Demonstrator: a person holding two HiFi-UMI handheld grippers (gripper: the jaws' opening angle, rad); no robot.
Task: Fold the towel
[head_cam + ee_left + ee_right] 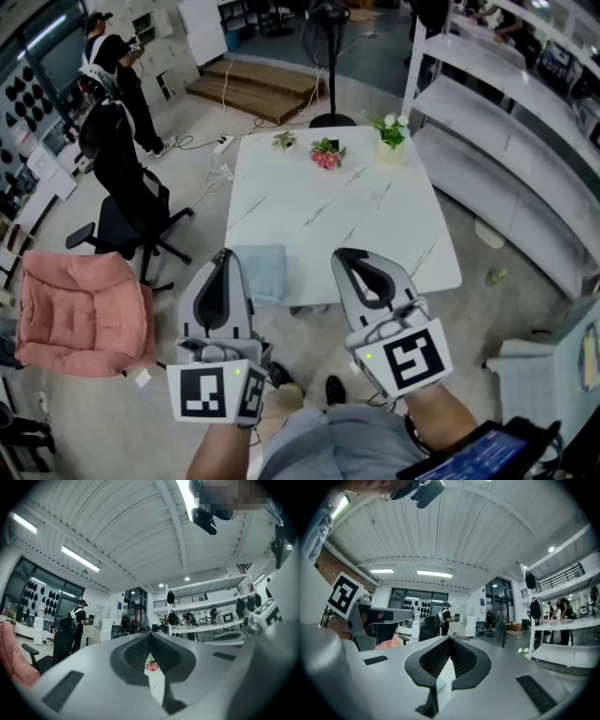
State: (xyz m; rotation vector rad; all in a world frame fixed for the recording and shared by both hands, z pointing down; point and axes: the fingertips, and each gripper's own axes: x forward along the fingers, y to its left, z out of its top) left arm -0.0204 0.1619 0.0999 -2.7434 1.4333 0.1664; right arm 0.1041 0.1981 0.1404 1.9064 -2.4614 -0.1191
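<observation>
Towel (267,272) is lying at the tabletop's (328,220) near-left corner, looking soft, light and floppy; corners are looking like the best pinch points. Left gripper (225,255) and right gripper (345,255) are hovering with jaws closed, gripping nothing.

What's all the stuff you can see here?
table: one, white, middle
towel: one, light blue, table's near edge
pink flowers: one bunch, table's far edge
small plant: one, green, beside pink flowers
white flowers: one pot, far right corner
office chair: one, black, left of table
cushioned seat: one, pink, far left
fan: one, black, behind table
person: one, dark clothes, top left
left gripper: one, grey, shut, empty
right gripper: one, grey, shut, empty
</observation>
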